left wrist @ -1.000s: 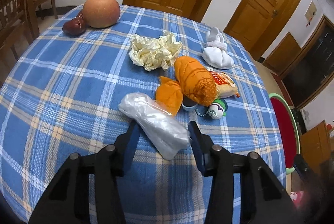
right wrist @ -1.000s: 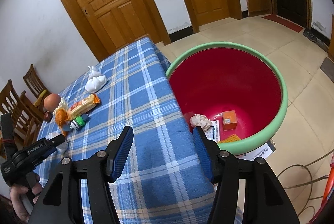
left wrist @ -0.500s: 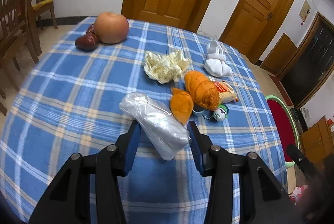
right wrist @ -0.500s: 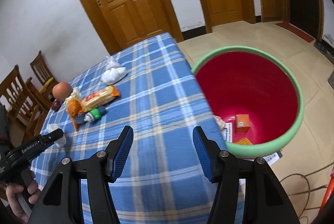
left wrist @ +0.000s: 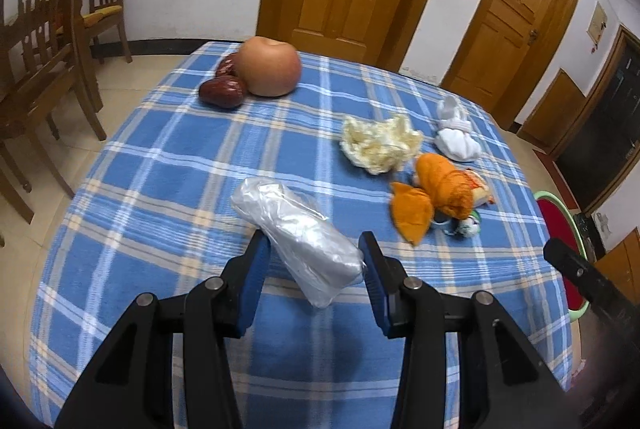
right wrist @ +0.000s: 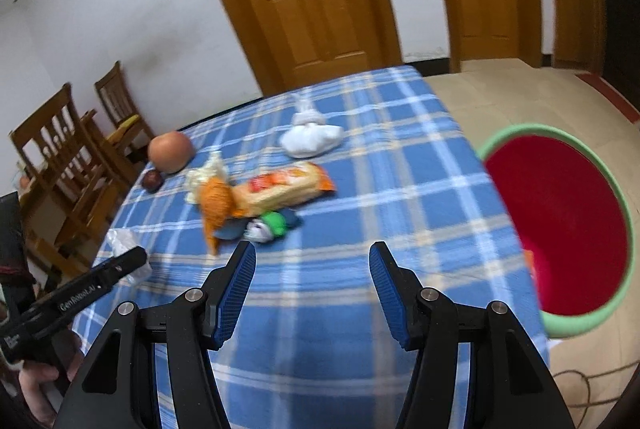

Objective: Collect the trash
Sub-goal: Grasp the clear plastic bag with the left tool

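Trash of several kinds lies on the blue plaid table (left wrist: 160,189), and one piece is already in hand. The left claw (left wrist: 312,253) is clenched on a clear plastic bag (left wrist: 296,233). Its blue pads press the bag's near end from both sides, while the far end trails off toward 11 o'clock. The grip sits low on the bag, probably so that the limp film bunches between the pads instead of slipping out.

The right claw (right wrist: 312,257) is released and empty, hanging above bare cloth with its jaws wide apart. It appears to be kept ready for the next pickup.

Remaining items, seen from the left claw:
- A crumpled yellowish paper wad (left wrist: 380,143) lies at 1 o'clock.
- A knotted white bundle (left wrist: 456,141) lies just beyond the wad.
- An orange mesh bundle (left wrist: 444,185) lies at 2 o'clock, resting against a snack wrapper (right wrist: 280,189) and a small toy (right wrist: 272,223).
- An apple (left wrist: 268,71) and dark red dates (left wrist: 222,93) sit together at the far edge at 11 o'clock. They are likely food rather than trash.

A red bin with a green rim (right wrist: 520,131) stands on the floor off the table's edge, at 3 o'clock from the right claw. It stands below the table's edge, which should let held items simply drop in. The bag probably goes there next.
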